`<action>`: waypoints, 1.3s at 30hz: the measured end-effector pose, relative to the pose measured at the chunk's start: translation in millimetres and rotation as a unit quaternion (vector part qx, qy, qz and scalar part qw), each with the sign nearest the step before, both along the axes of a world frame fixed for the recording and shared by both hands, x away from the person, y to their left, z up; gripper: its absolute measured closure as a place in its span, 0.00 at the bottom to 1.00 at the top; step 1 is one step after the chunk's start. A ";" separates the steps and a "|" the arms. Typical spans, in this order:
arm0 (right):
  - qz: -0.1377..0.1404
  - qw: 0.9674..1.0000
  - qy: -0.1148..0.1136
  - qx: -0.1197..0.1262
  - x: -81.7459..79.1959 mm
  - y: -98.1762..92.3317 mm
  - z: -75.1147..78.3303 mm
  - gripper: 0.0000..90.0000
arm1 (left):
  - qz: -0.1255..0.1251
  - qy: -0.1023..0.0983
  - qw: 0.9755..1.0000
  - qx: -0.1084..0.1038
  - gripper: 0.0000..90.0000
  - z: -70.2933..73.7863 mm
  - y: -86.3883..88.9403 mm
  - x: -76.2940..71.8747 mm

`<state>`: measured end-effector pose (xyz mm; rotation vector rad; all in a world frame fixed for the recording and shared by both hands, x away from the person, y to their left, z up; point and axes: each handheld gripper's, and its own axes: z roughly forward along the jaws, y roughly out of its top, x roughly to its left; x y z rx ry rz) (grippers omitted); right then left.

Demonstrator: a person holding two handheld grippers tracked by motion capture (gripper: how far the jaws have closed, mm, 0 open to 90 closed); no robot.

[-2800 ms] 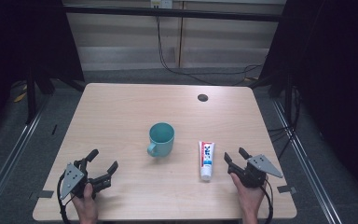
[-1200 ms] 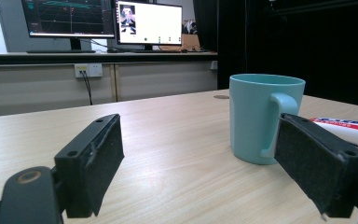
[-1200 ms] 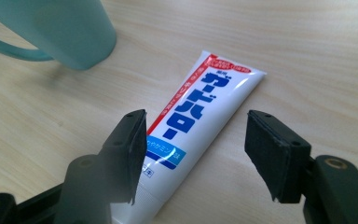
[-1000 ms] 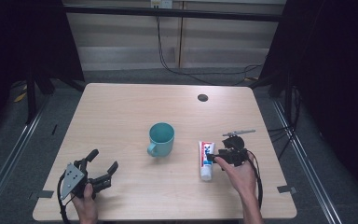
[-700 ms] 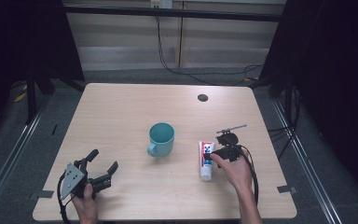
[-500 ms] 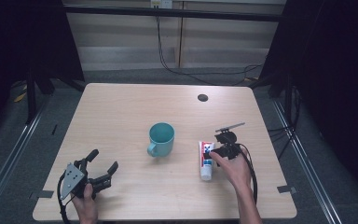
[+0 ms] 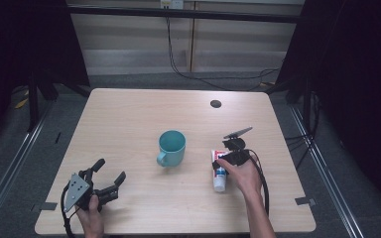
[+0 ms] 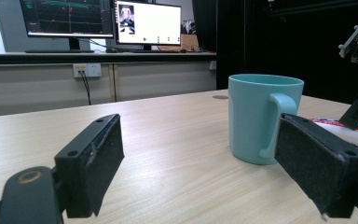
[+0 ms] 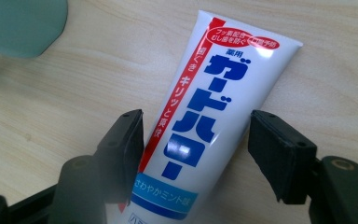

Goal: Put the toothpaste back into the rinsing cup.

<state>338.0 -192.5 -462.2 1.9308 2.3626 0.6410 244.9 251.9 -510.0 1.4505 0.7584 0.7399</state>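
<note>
a white toothpaste tube with blue and red print is seen lying flat on the light wooden table, to the right of its middle, with its cap end toward the person. the right gripper is held down over the tube by the right hand. in the right gripper view the tube is straddled by the two black fingers: the left one is touching or nearly touching the tube's red-striped edge, while a strip of bare table is visible between the other finger and the tube, so the fingers are spread and not clenched on it.

a teal mug is placed upright near the middle of the table, just left of the tube and apart from it, its handle turned toward the person's left. in the left gripper view the mug is seen beyond the fingers, with the tube lying behind it at the right edge.

the left gripper is held low at the near left corner of the table by the left hand, well apart from the mug. its fingers are spread wide and nothing is held between them.

a small dark round hole is set in the table toward the far right. monitors are seen on a counter beyond the table.
</note>
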 end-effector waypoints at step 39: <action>0.033 0.999 0.006 -0.032 3.2 8.2 -4.6 0.72 | -0.001 -0.001 1.000 0.001 0.17 0.0 0.1 0.1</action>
